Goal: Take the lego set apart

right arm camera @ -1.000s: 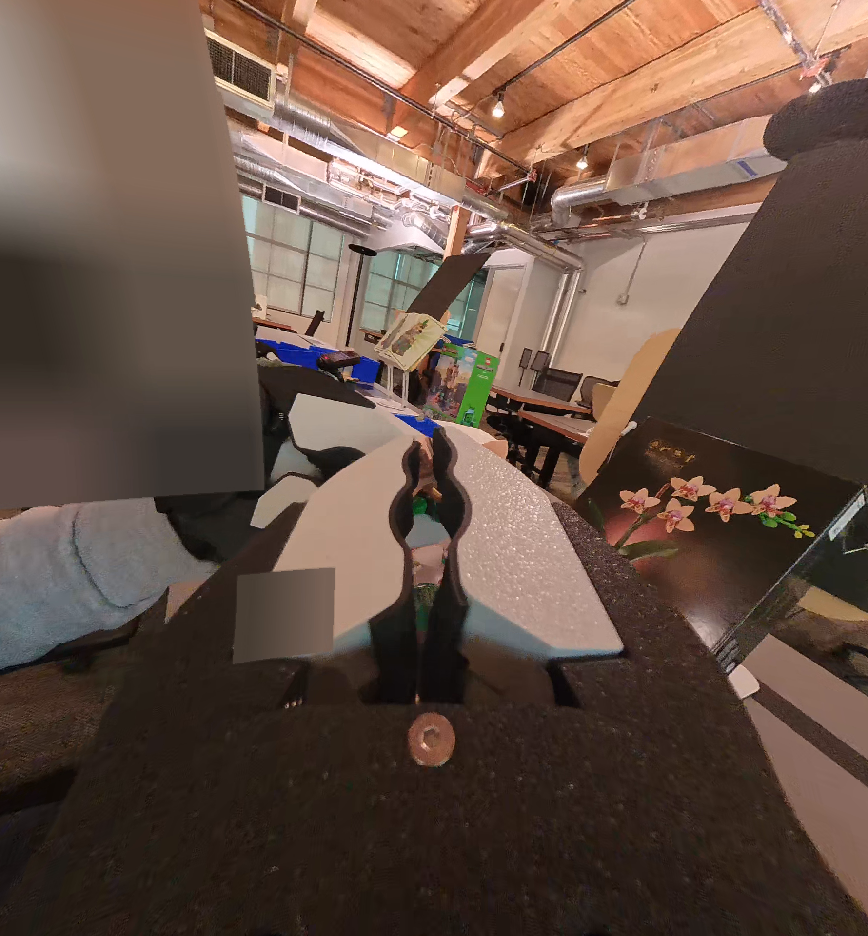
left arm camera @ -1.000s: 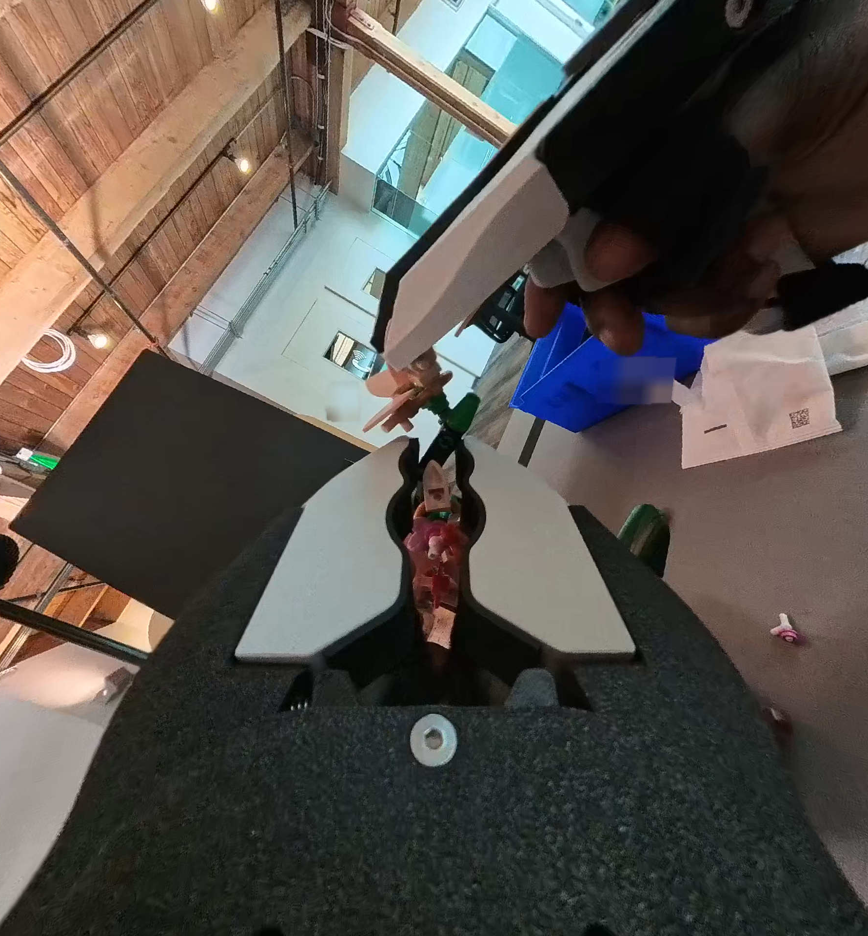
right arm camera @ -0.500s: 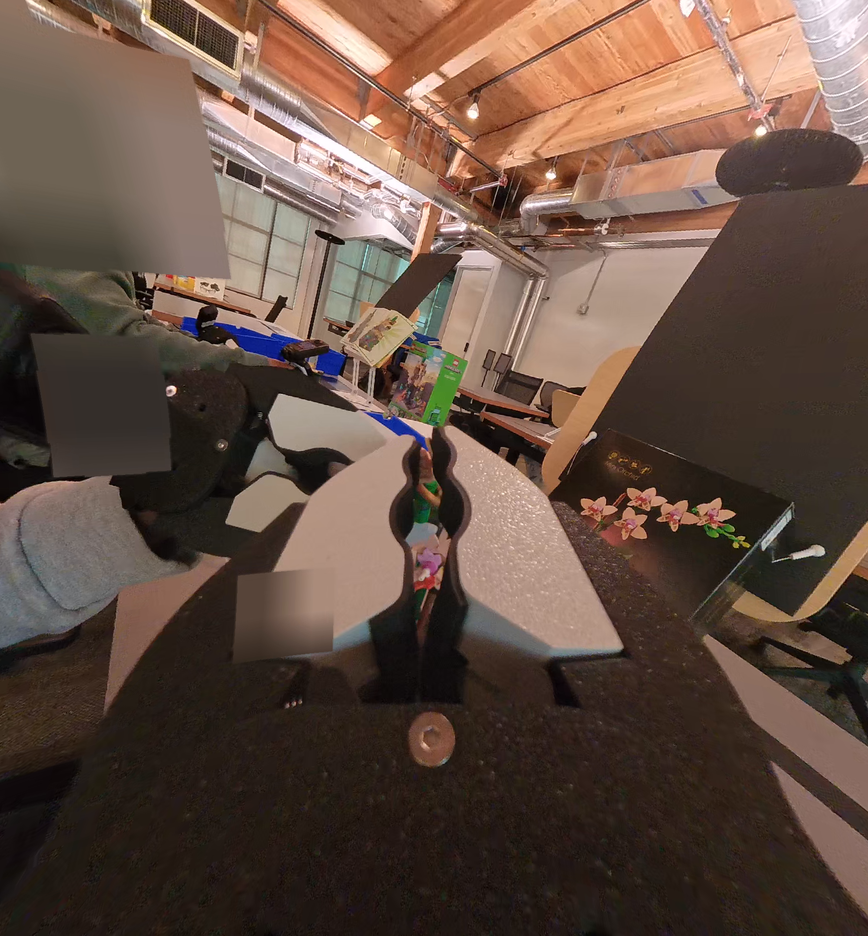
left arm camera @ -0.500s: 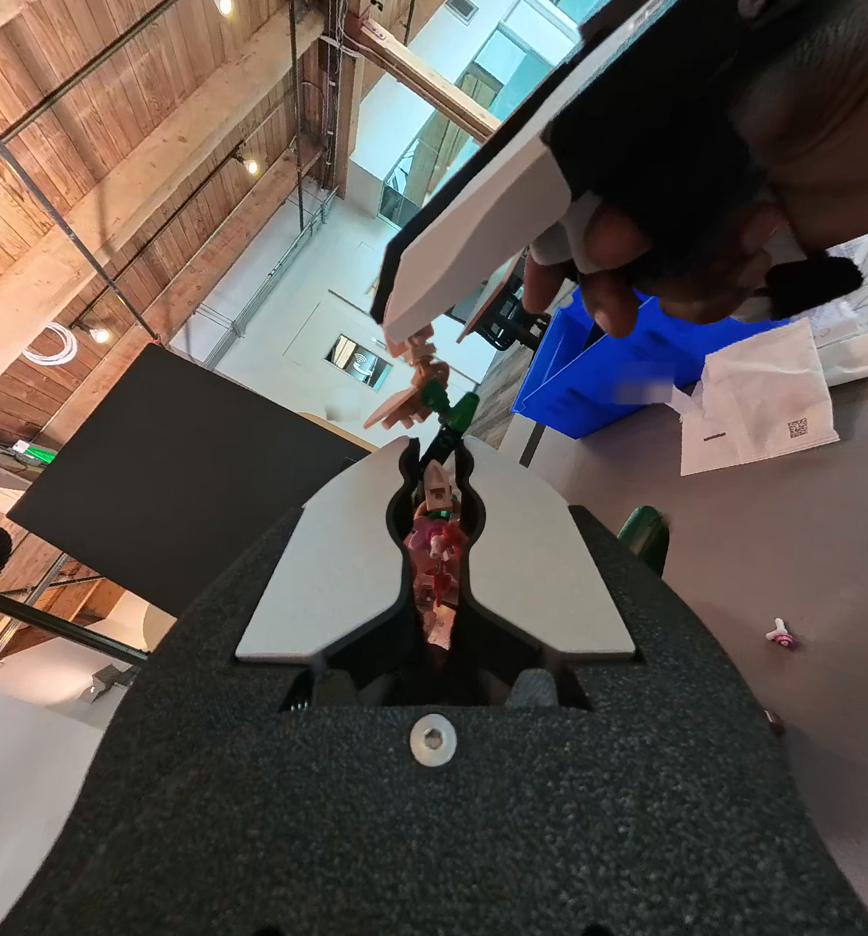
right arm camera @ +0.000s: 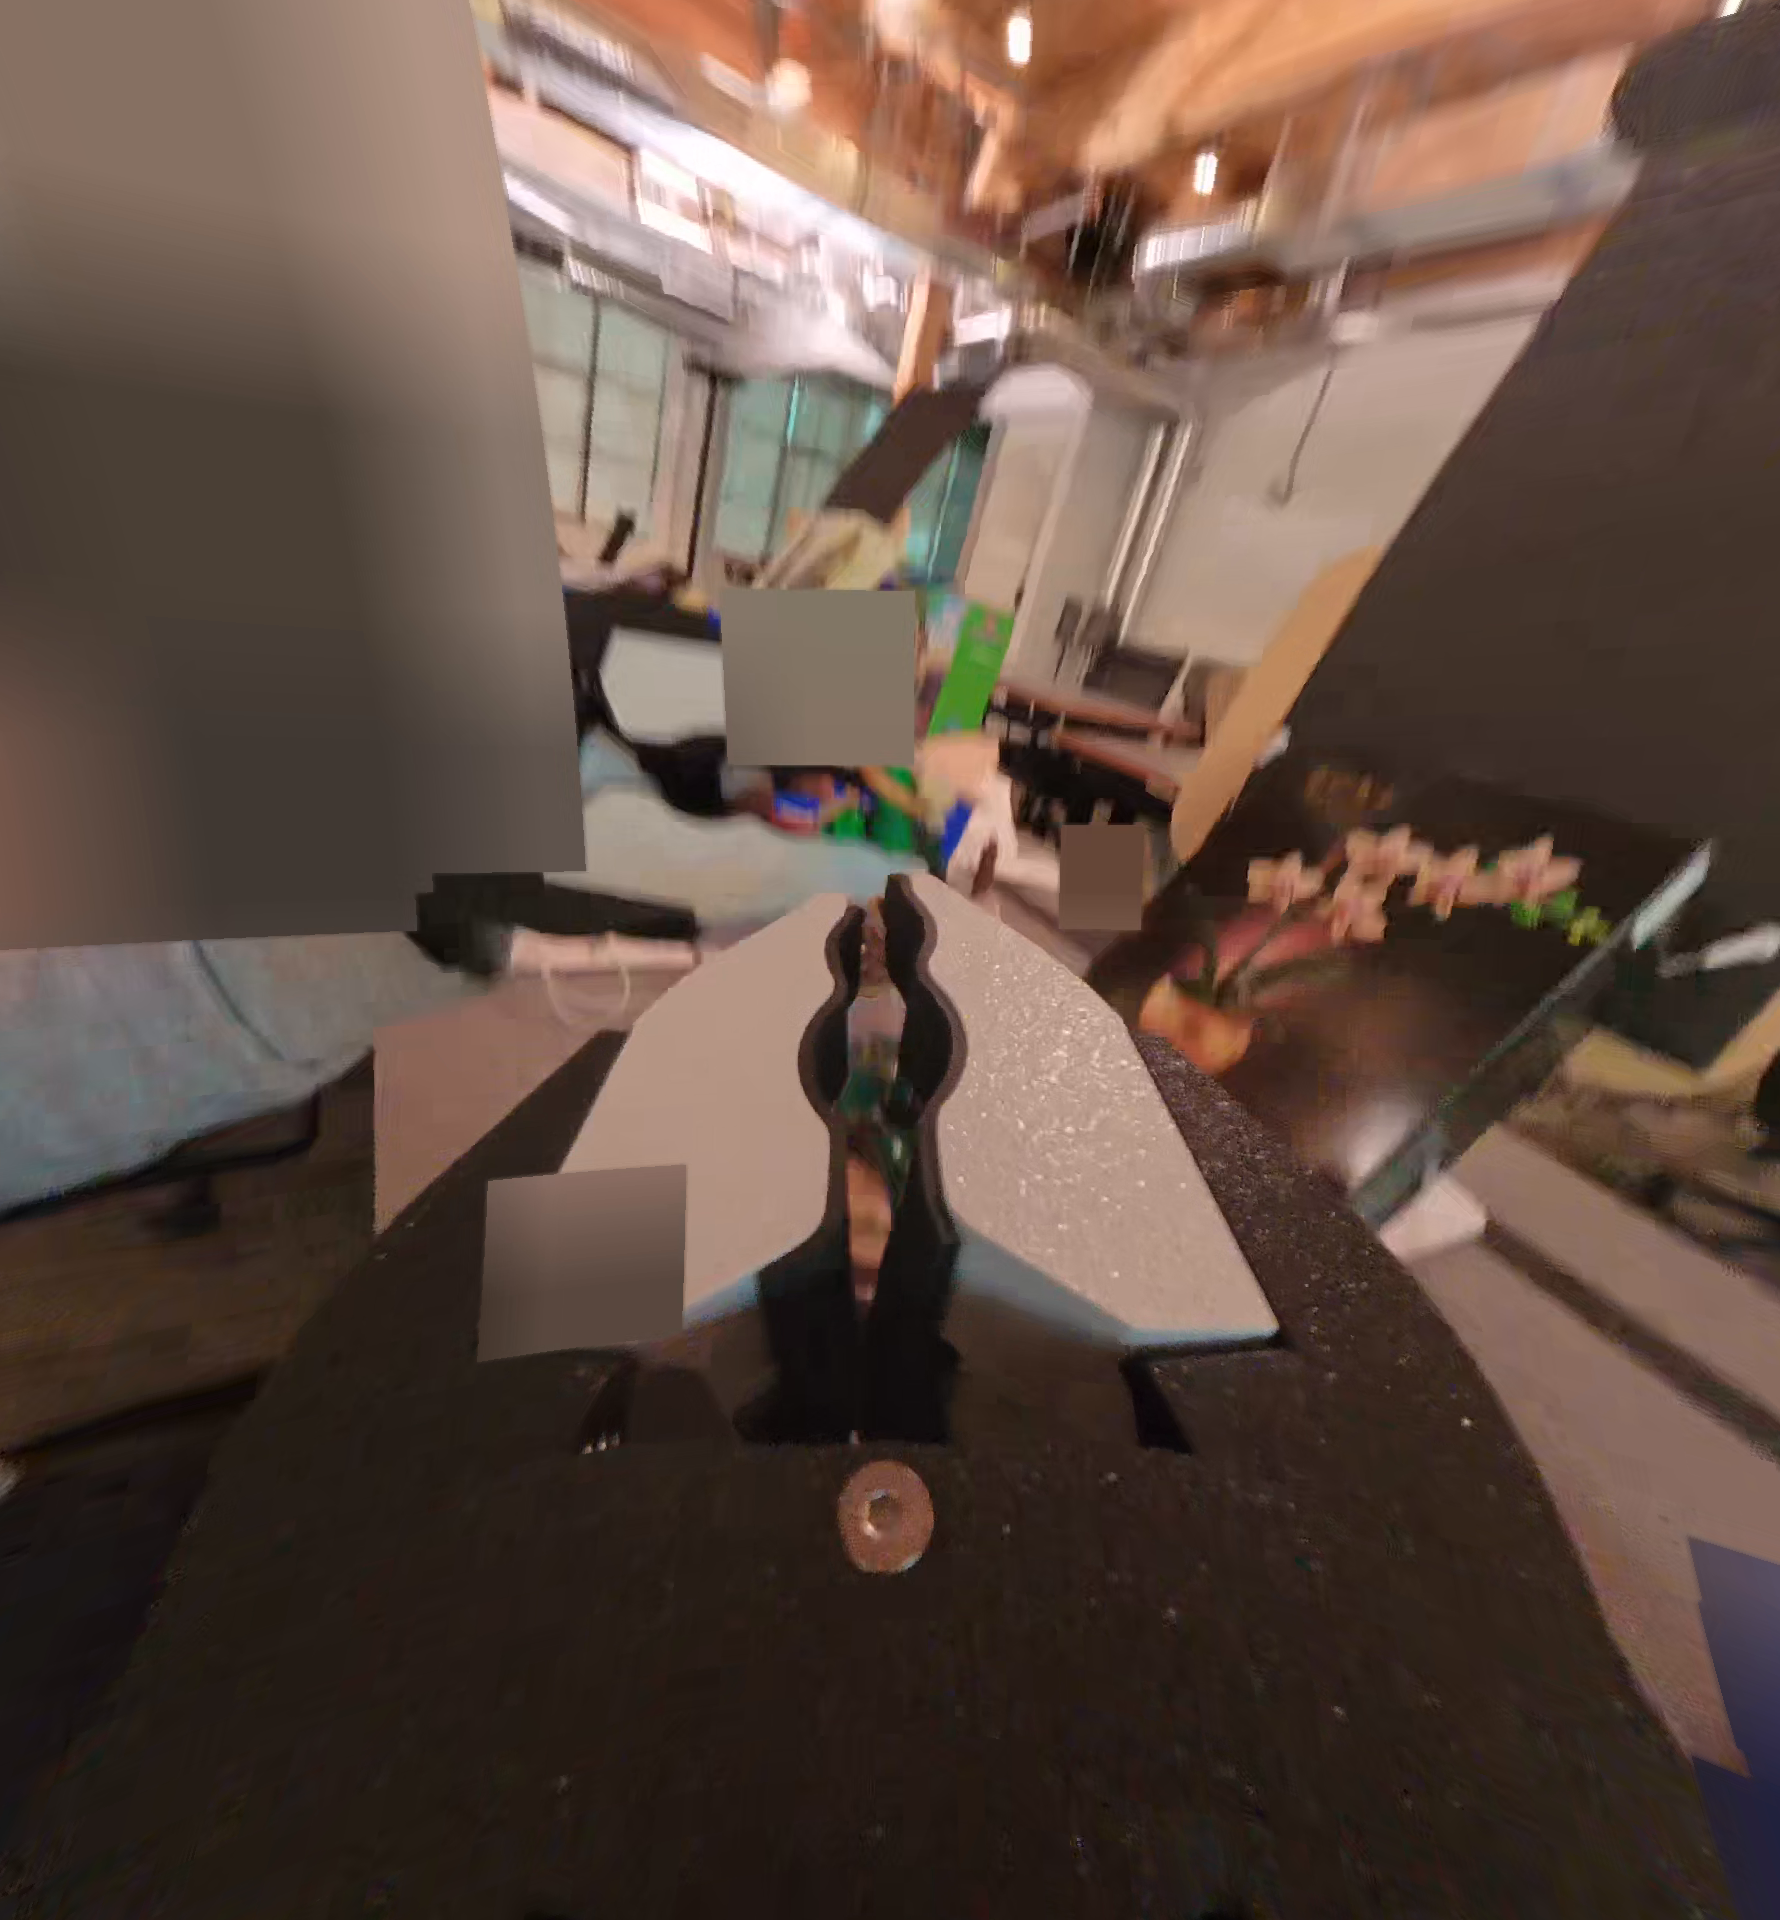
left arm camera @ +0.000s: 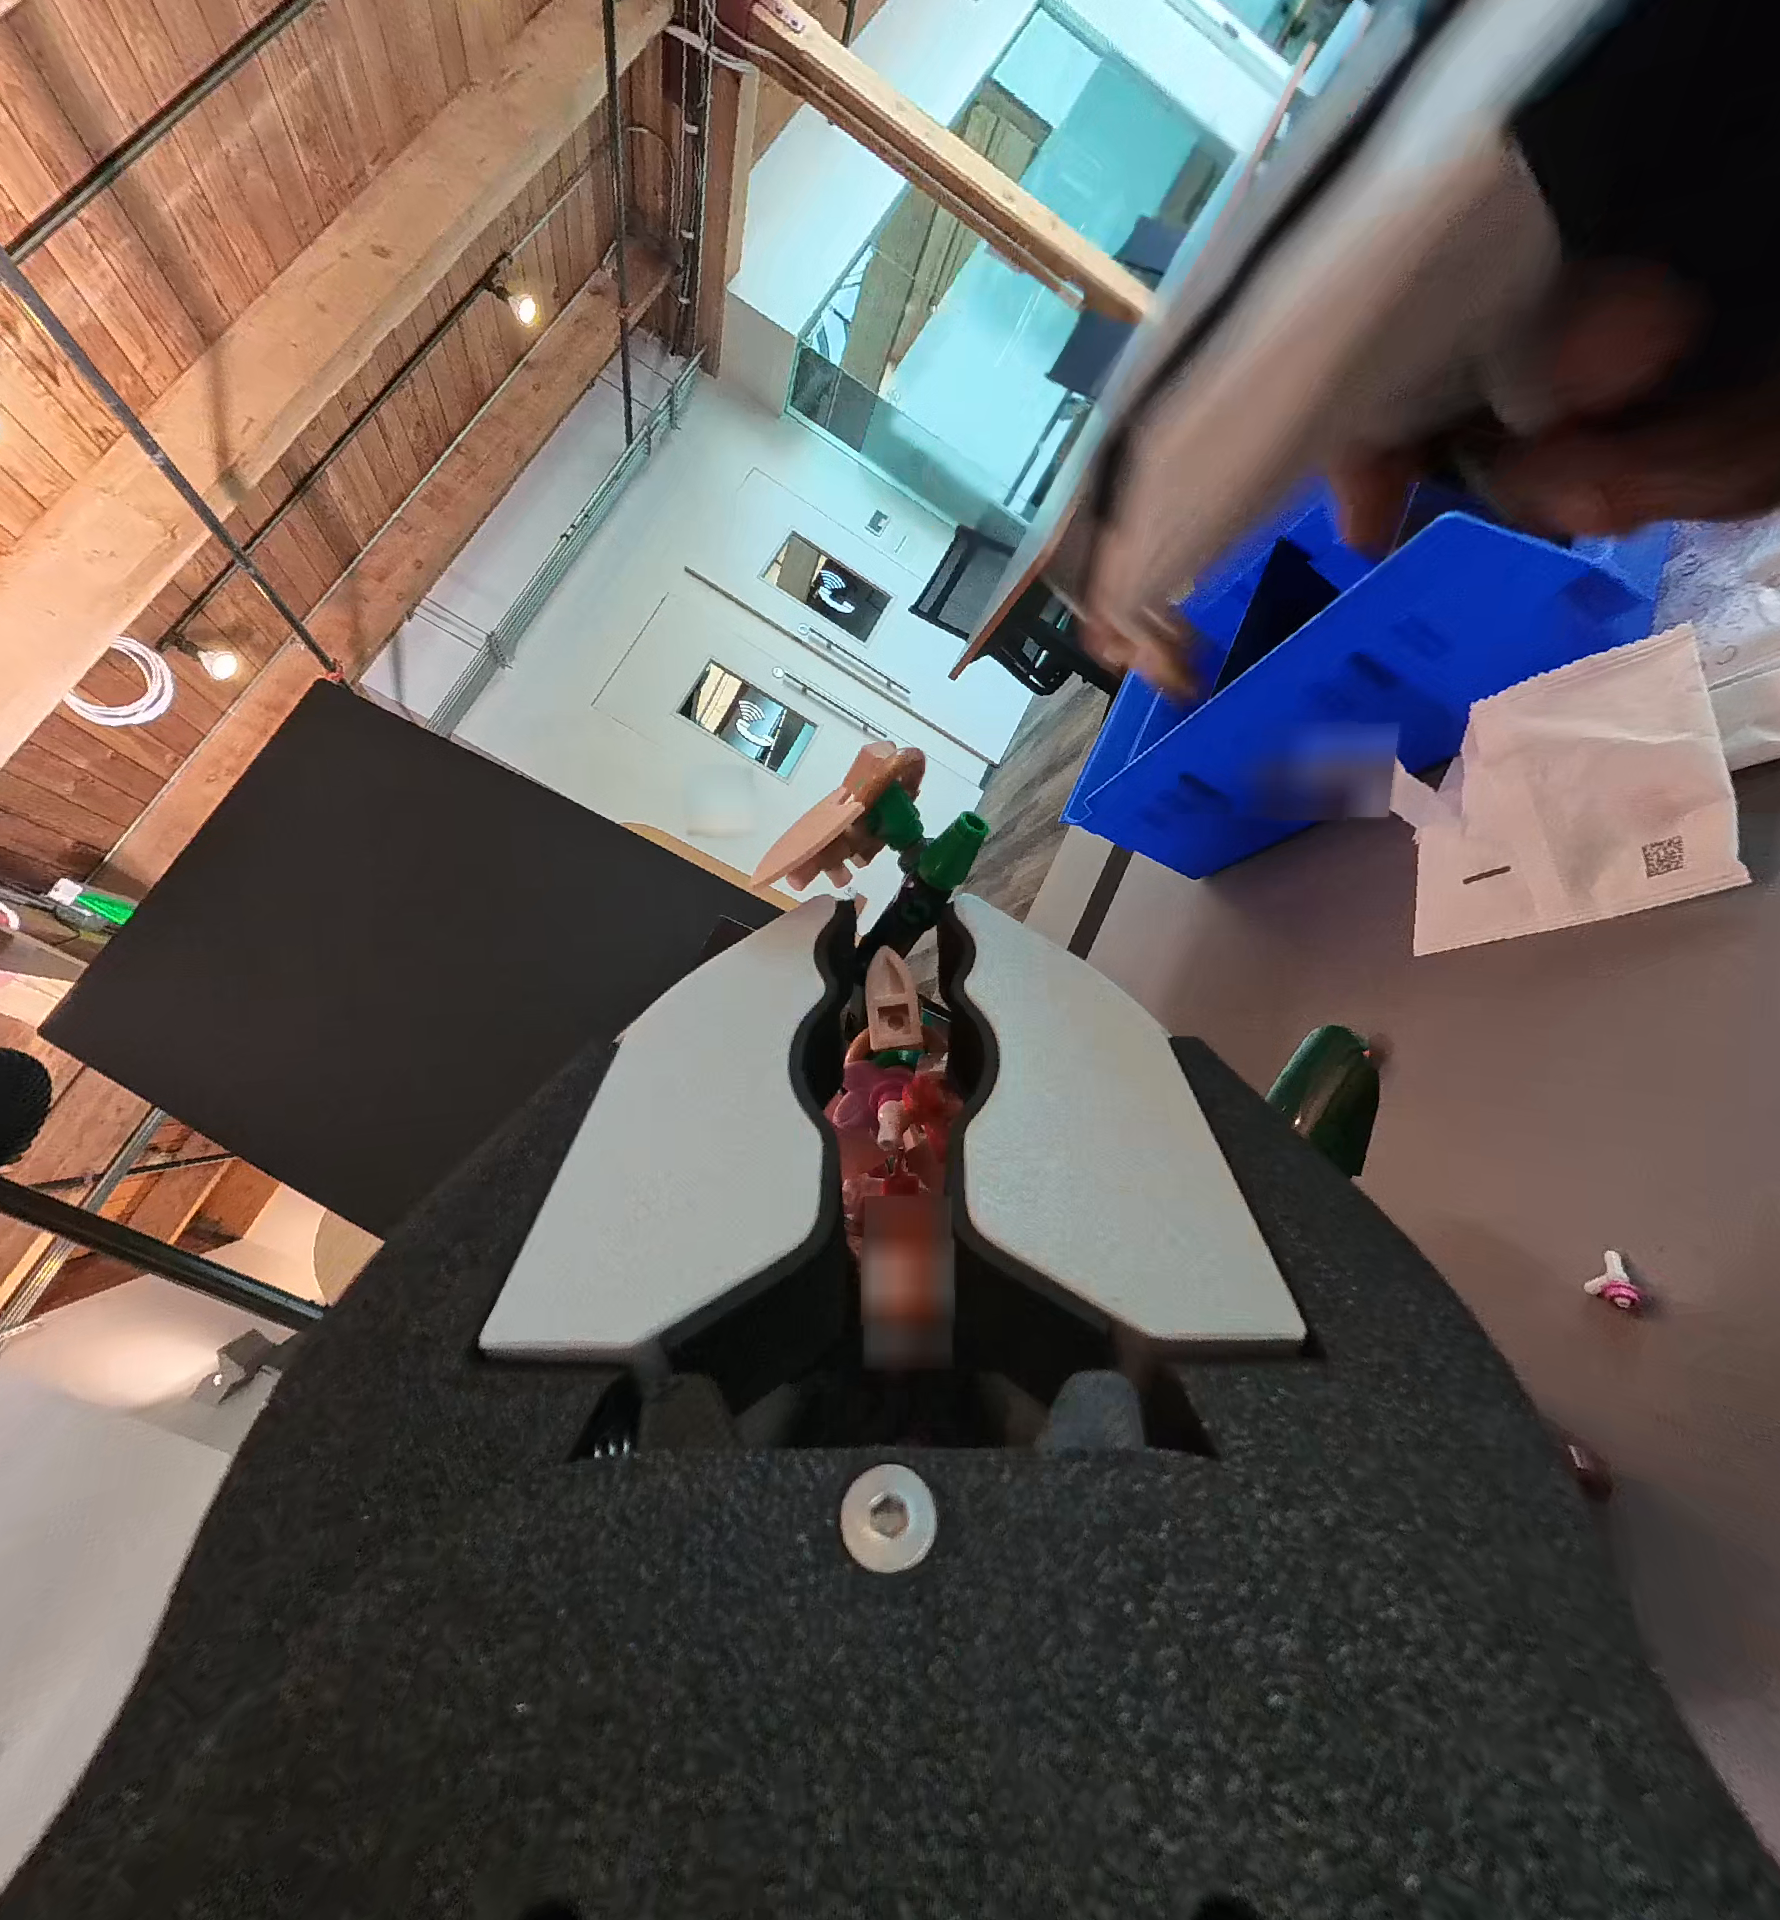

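My left gripper is shut on a lego flower stem. Its pink blossoms sit between the jaws, and the green stem tip with tan petals sticks out past the fingertips. My right gripper is blurred at the upper right of the left wrist view, clear of the stem. In the right wrist view the right gripper is nearly closed on a small tan piece at its tip. That view is motion-blurred.
A blue bin and a white paper bag lie on the grey table. A dark green piece and a small pink-white piece lie loose there. A black box with a flower picture stands at the right.
The right gripper was pinching the tan petals at the stem tip; it has pulled away up and to the right. Fewer petals remain on the stem. The left gripper kept its hold.
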